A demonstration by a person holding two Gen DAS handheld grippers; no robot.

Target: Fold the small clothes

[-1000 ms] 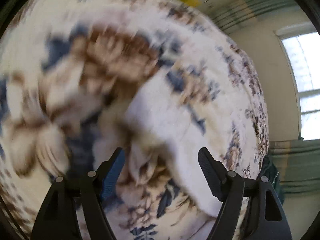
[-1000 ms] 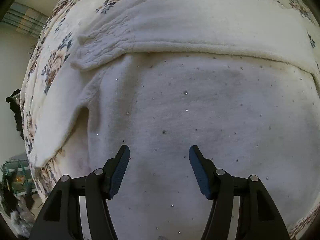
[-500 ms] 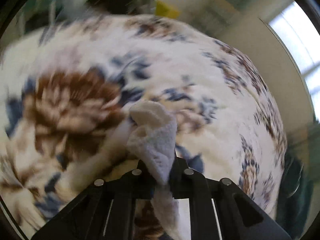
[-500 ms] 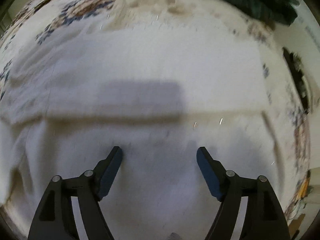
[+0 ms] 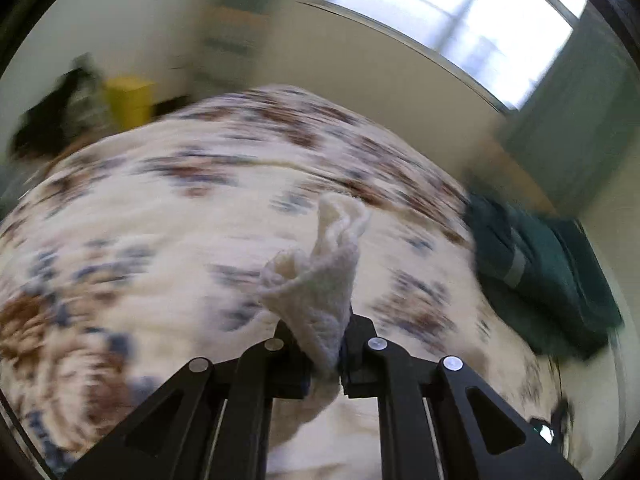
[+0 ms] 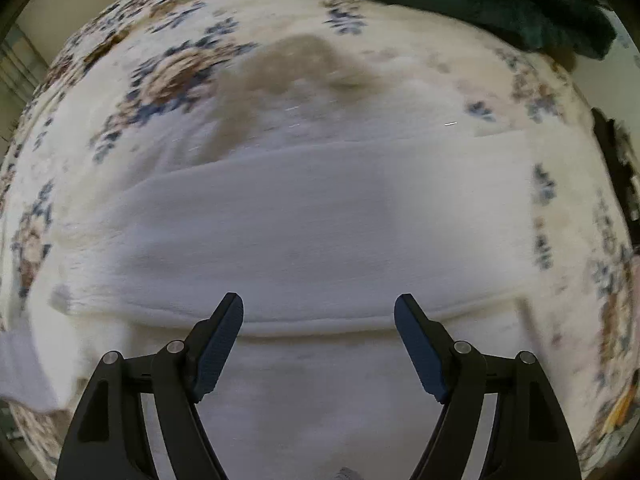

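Left wrist view: jaws clamped on white garment [image 5: 320, 292], seemingly its corner; right jaws apart above it [image 6: 320, 240].

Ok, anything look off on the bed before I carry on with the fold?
One thing: a brownish patch on the floral bedspread just beyond the white garment. Too blurred to tell stain from shadow. Otherwise the left gripper pinches a bunched garment corner; the right gripper hovers open.

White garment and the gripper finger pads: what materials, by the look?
White garment: looks like soft knit or fleece, matte; the corner pinched in the left gripper shows a fuzzy, nubby surface. Exact fibre unclear. Right gripper pads: blue, finely textured, probably rubber or grippy plastic, on matte black plastic arms.
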